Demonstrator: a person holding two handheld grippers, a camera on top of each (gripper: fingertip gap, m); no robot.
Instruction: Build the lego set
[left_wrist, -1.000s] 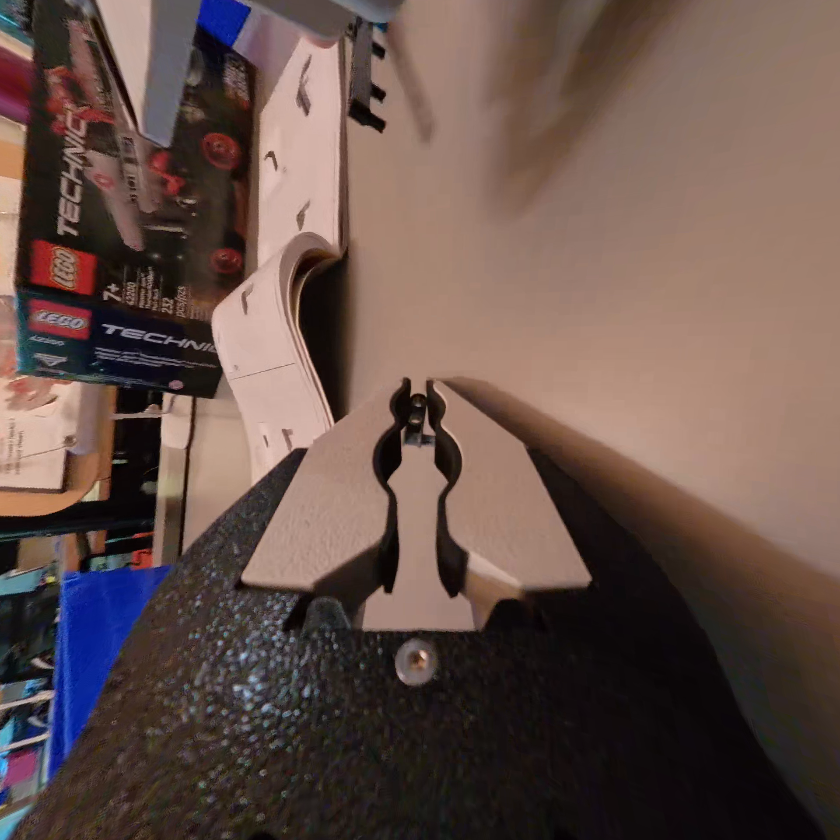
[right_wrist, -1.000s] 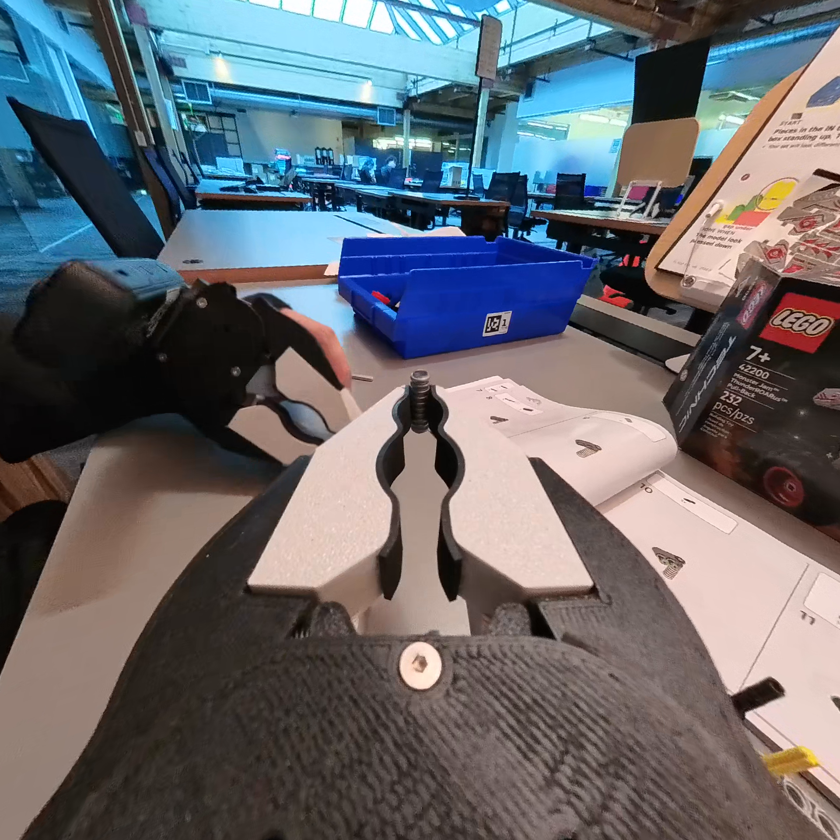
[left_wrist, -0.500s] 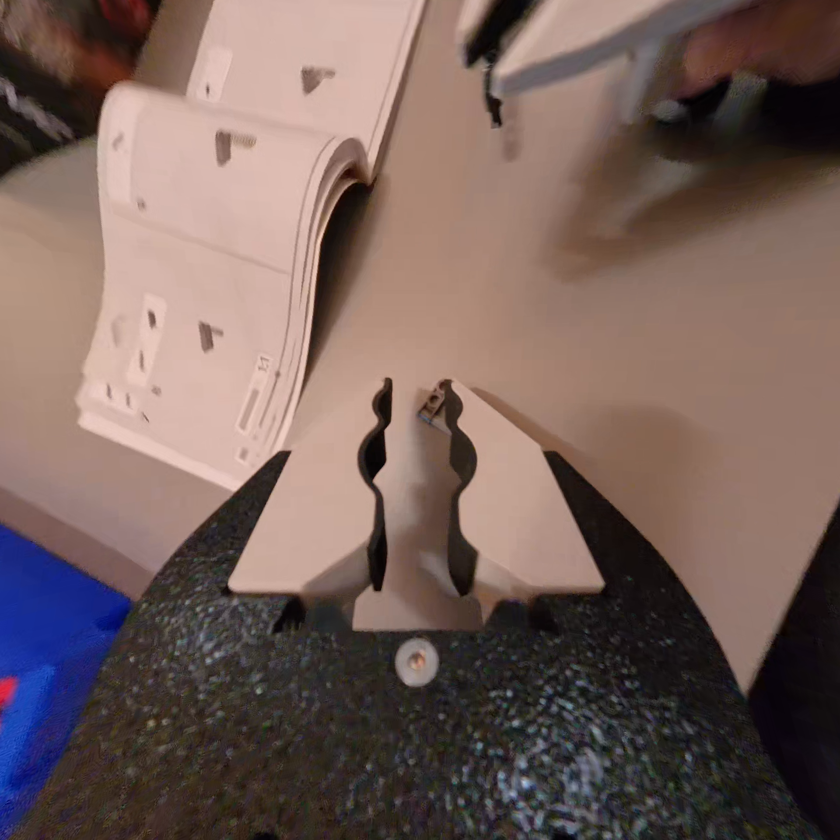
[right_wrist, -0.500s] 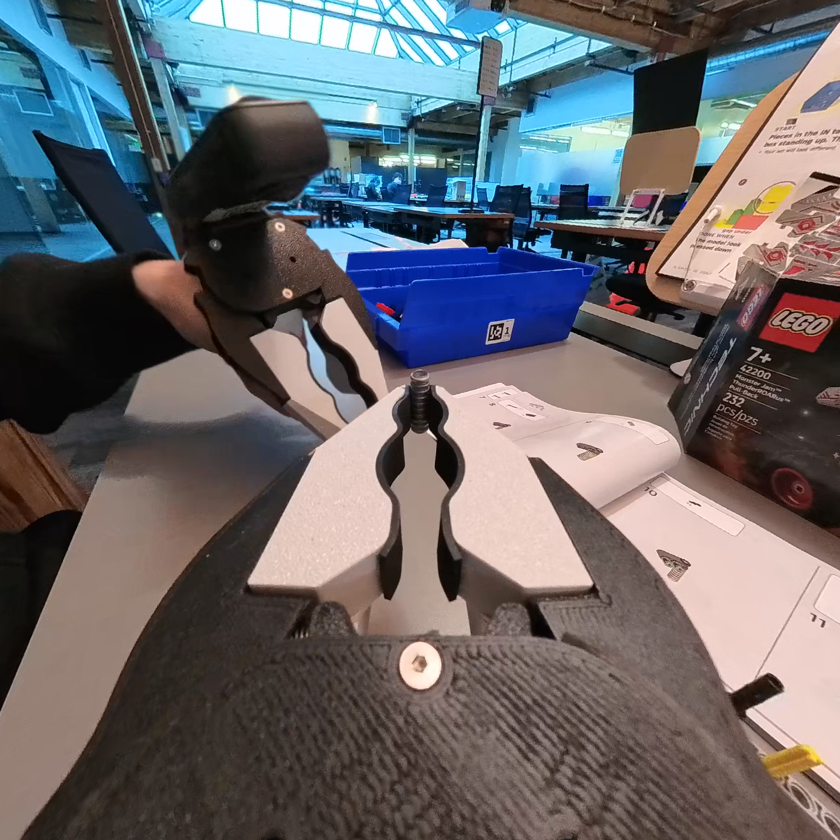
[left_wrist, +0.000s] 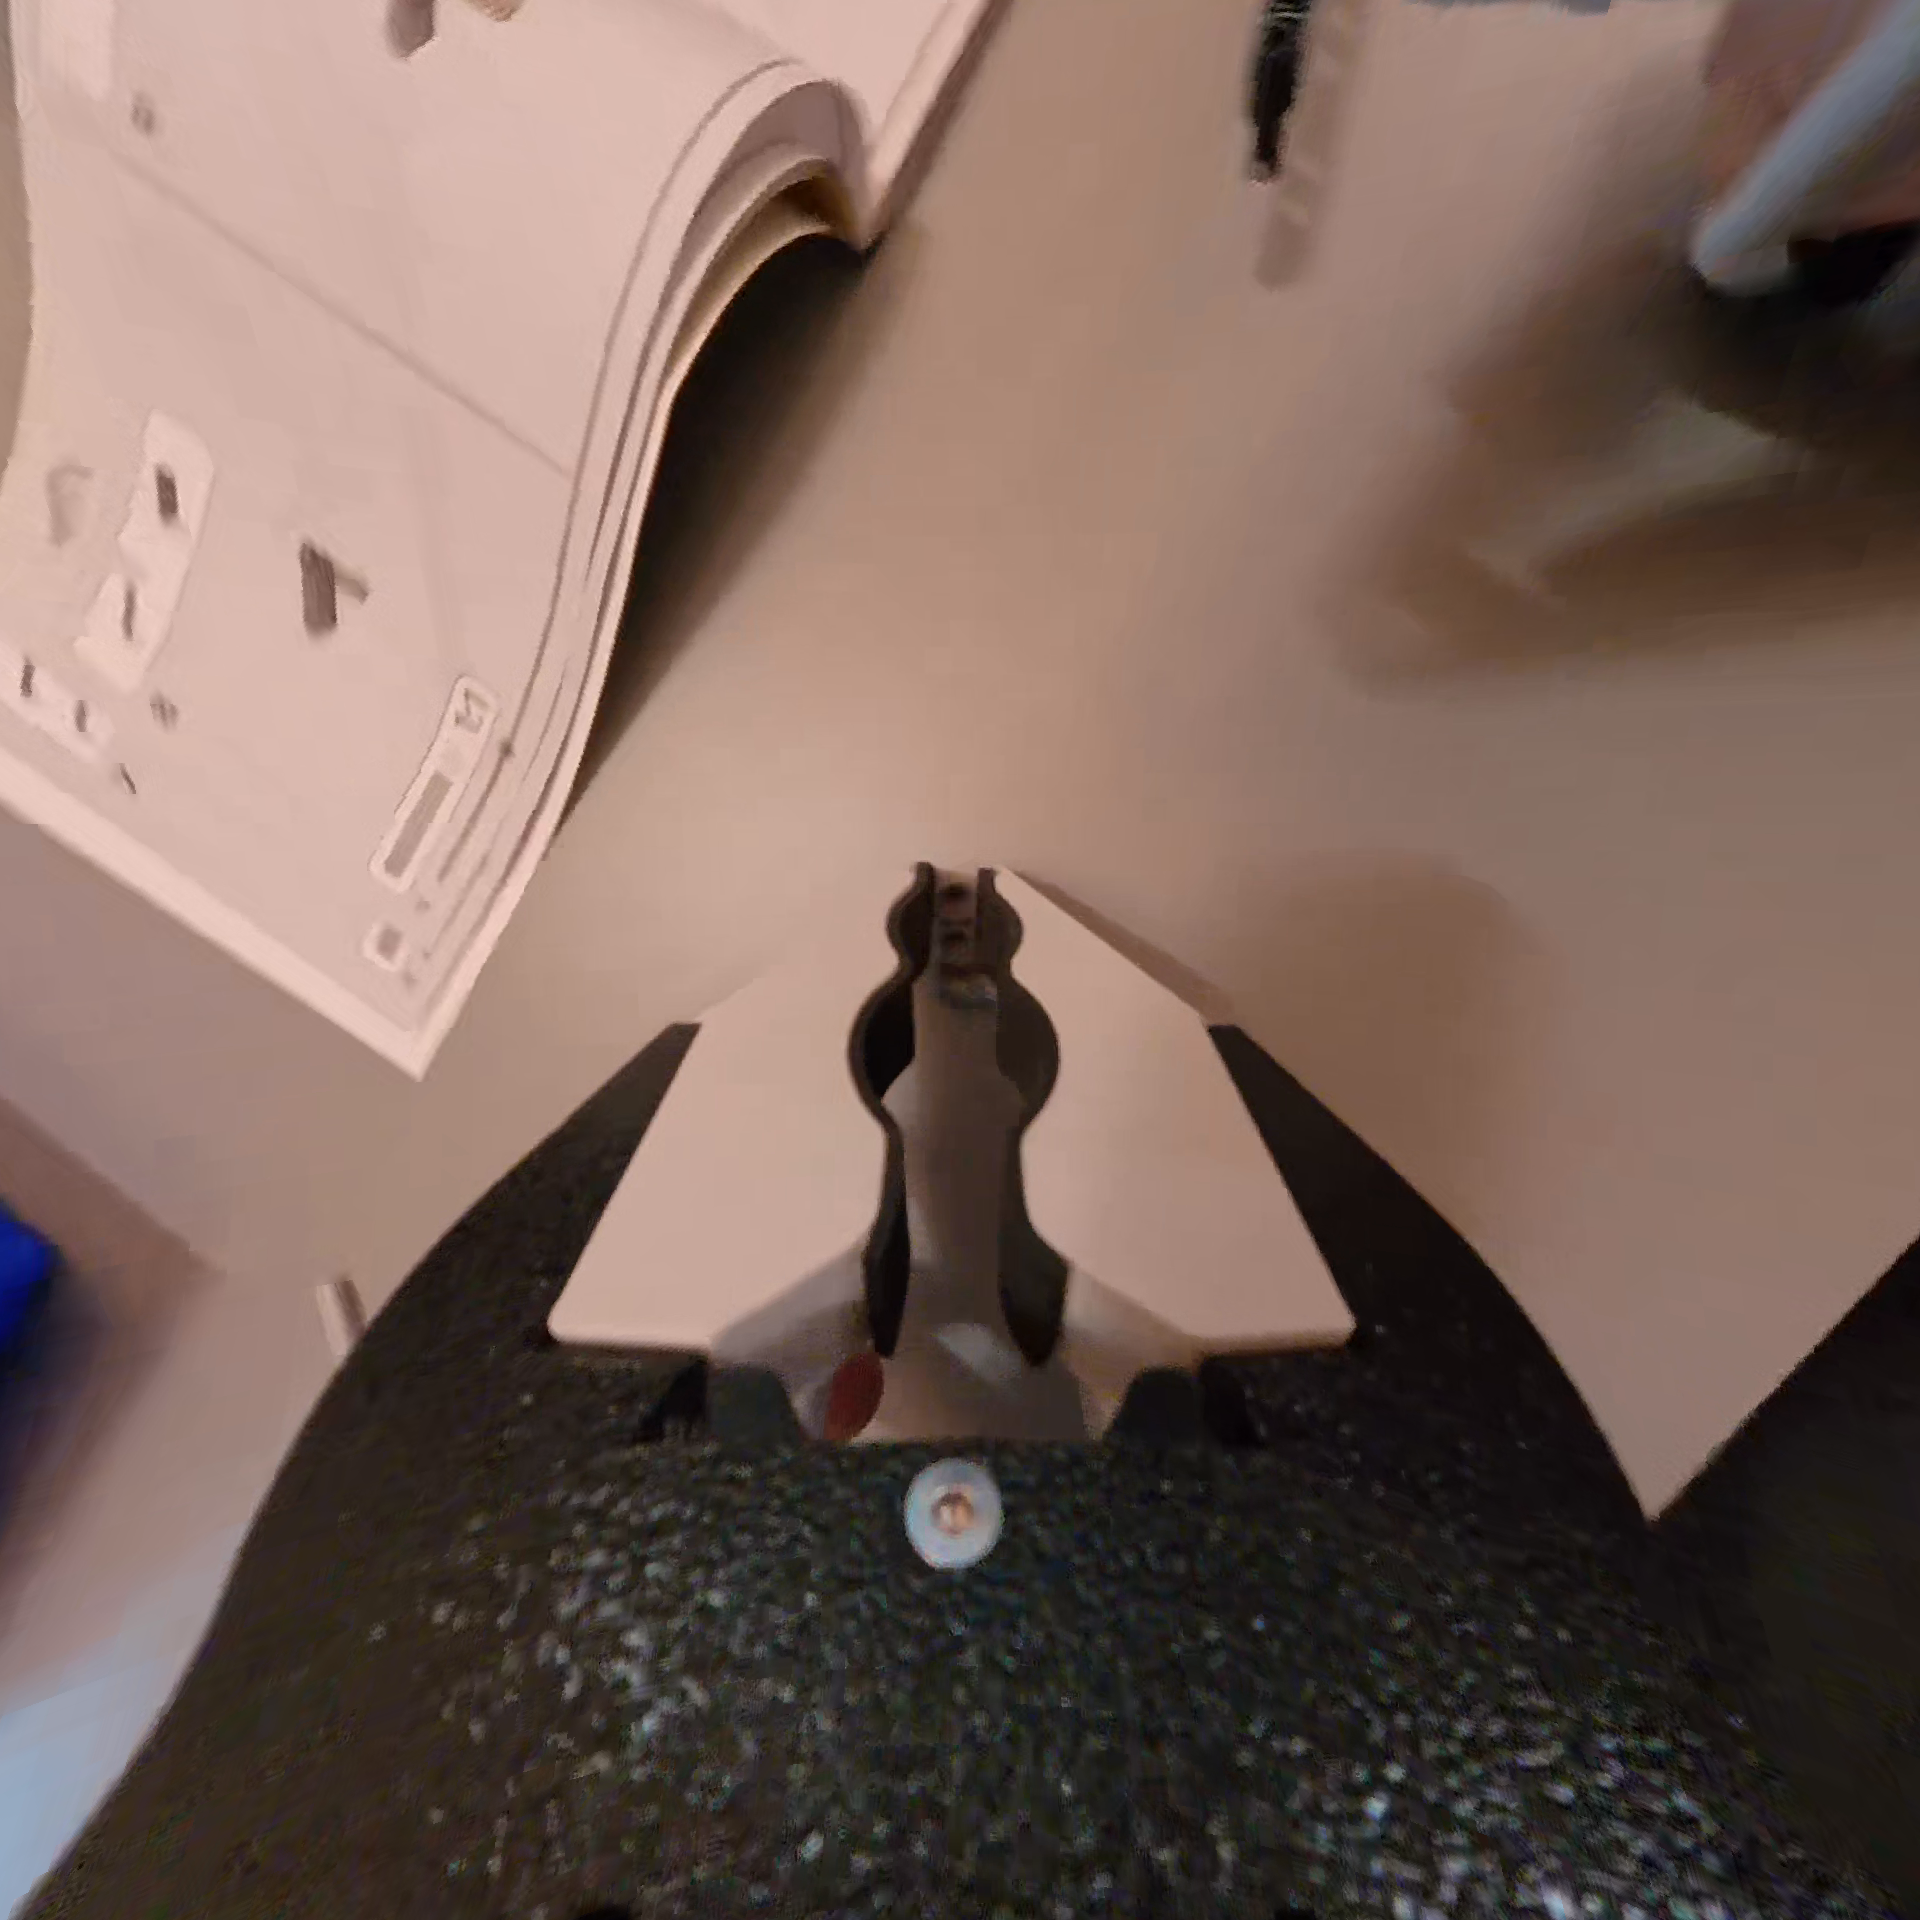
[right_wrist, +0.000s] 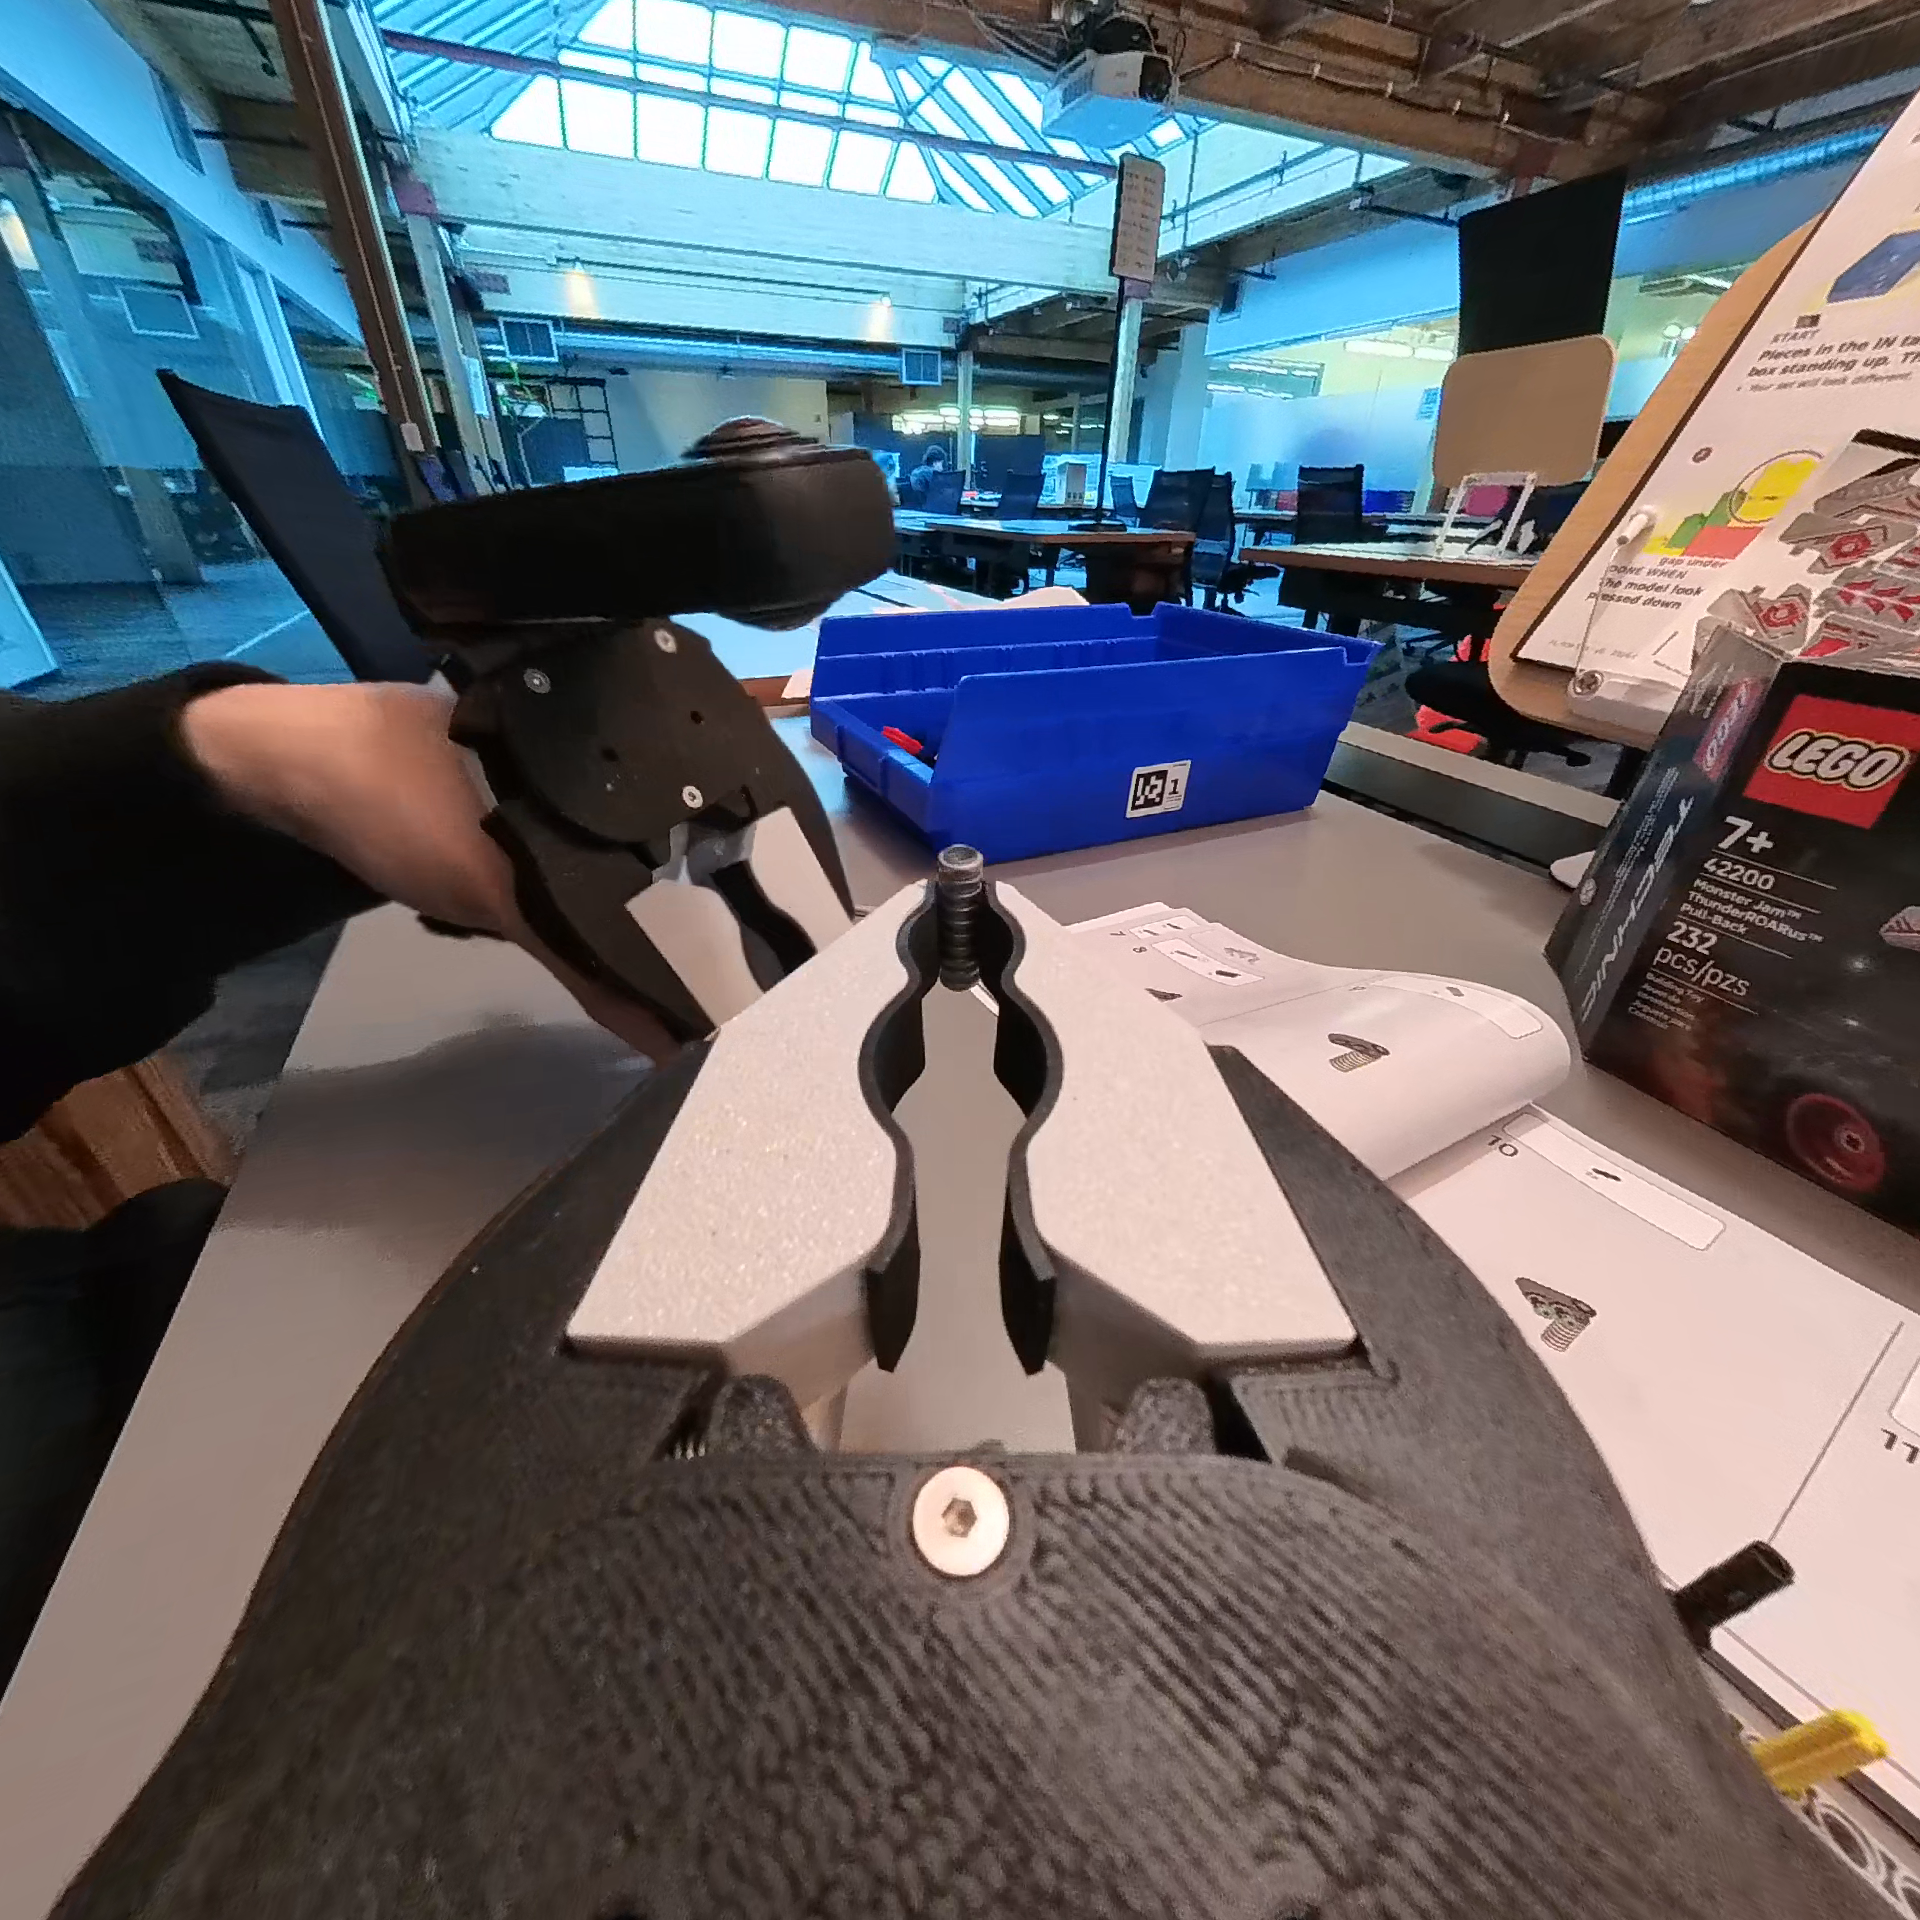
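My left gripper (left_wrist: 961, 904) points down at the grey table (left_wrist: 1143, 675), and its jaws are shut on a small dark grey piece (left_wrist: 958, 930) at the tips. It also shows in the right wrist view (right_wrist: 748, 966), held by a hand, just left of my right gripper. My right gripper (right_wrist: 958, 904) is shut on a dark grey ridged, spring-like piece (right_wrist: 958, 920) that stands upright between its tips, above the table. The open instruction booklet (left_wrist: 312, 364) lies left of my left gripper and shows in the right wrist view (right_wrist: 1351, 1049).
A blue bin (right_wrist: 1081, 727) with a red part stands at the back. The set's box (right_wrist: 1766, 935) and a propped board (right_wrist: 1714, 416) stand at the right. A black pin (right_wrist: 1735, 1590) and a yellow piece (right_wrist: 1818, 1751) lie near the booklet. A red piece (left_wrist: 852, 1397) lies under my left gripper.
My left gripper has swung from lying sideways to pointing down at the table. Its jaws stood a little apart half a second ago and are now closed on the small piece. My right gripper has held still.
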